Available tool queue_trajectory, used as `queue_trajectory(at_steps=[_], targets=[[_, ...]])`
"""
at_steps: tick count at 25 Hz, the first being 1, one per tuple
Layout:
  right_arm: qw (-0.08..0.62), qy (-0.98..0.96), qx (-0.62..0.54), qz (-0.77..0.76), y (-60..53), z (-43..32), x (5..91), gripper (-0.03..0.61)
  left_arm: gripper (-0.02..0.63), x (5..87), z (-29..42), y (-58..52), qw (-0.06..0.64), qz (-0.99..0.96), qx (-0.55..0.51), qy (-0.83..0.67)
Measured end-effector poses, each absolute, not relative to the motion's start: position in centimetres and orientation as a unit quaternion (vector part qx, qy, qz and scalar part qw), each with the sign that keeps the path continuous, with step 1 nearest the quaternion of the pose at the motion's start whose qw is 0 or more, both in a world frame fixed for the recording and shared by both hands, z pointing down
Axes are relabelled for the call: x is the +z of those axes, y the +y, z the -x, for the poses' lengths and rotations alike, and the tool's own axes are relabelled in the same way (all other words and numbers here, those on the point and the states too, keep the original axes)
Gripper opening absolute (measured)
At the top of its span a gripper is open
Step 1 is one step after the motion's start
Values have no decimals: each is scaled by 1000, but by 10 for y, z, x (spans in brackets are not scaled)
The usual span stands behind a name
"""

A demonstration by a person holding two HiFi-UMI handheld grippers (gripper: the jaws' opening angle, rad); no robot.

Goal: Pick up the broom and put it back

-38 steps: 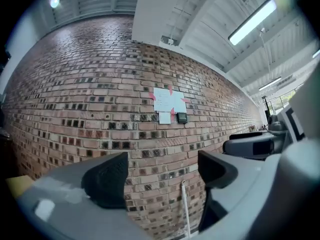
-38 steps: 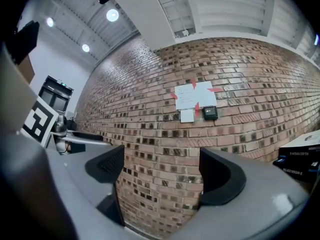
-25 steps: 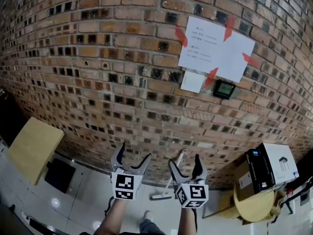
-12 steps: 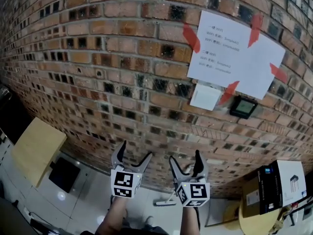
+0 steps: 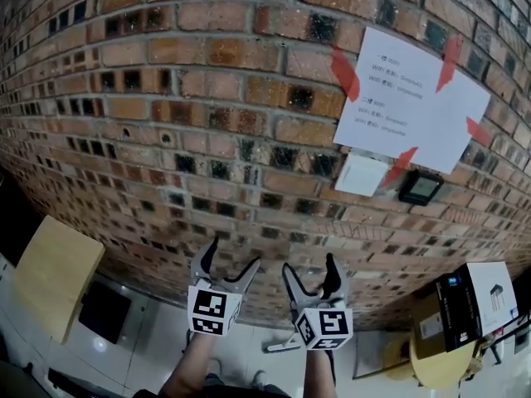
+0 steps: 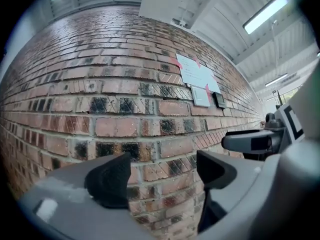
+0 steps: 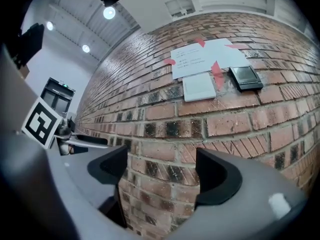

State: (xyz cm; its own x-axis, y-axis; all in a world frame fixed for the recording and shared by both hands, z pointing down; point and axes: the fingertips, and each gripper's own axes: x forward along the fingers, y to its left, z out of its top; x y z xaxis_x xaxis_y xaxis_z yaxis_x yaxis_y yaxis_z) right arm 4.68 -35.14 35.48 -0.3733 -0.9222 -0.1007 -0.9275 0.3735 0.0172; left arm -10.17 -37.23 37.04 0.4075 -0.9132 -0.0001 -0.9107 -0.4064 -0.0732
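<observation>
The broom's white head (image 5: 282, 346) lies on the pale floor at the foot of the brick wall (image 5: 207, 98); its handle is hidden behind my right gripper. My left gripper (image 5: 231, 255) and right gripper (image 5: 309, 265) are held side by side, level, pointing at the wall above the broom. Both are open with nothing between the fingers, and both have just been closing a little. Only brick shows between the left gripper (image 6: 160, 176) jaws and between the right gripper (image 7: 162, 171) jaws.
A taped paper sheet (image 5: 411, 110), a white plate (image 5: 362, 175) and a small black device (image 5: 421, 187) hang on the wall. A wooden board (image 5: 50, 276) and a dark object (image 5: 104, 309) are at lower left. Boxes (image 5: 469, 305) sit on a yellow stool (image 5: 440, 359) at lower right.
The wall has come closer and fills more of the head view. Both grippers have advanced toward it together. The broom's handle, seen earlier, is now covered by the right gripper.
</observation>
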Motion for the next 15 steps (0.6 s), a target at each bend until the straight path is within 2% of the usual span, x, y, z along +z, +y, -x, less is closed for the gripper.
queue_trajectory(at_steps=[8,15], targets=[[28,802,42,595,-349,-63,360,434,430,376,72,-384,34,872,-30,488],[18,764,5,645,-339,-114,398,434,430,404,16,-382,22,904,-62,423]])
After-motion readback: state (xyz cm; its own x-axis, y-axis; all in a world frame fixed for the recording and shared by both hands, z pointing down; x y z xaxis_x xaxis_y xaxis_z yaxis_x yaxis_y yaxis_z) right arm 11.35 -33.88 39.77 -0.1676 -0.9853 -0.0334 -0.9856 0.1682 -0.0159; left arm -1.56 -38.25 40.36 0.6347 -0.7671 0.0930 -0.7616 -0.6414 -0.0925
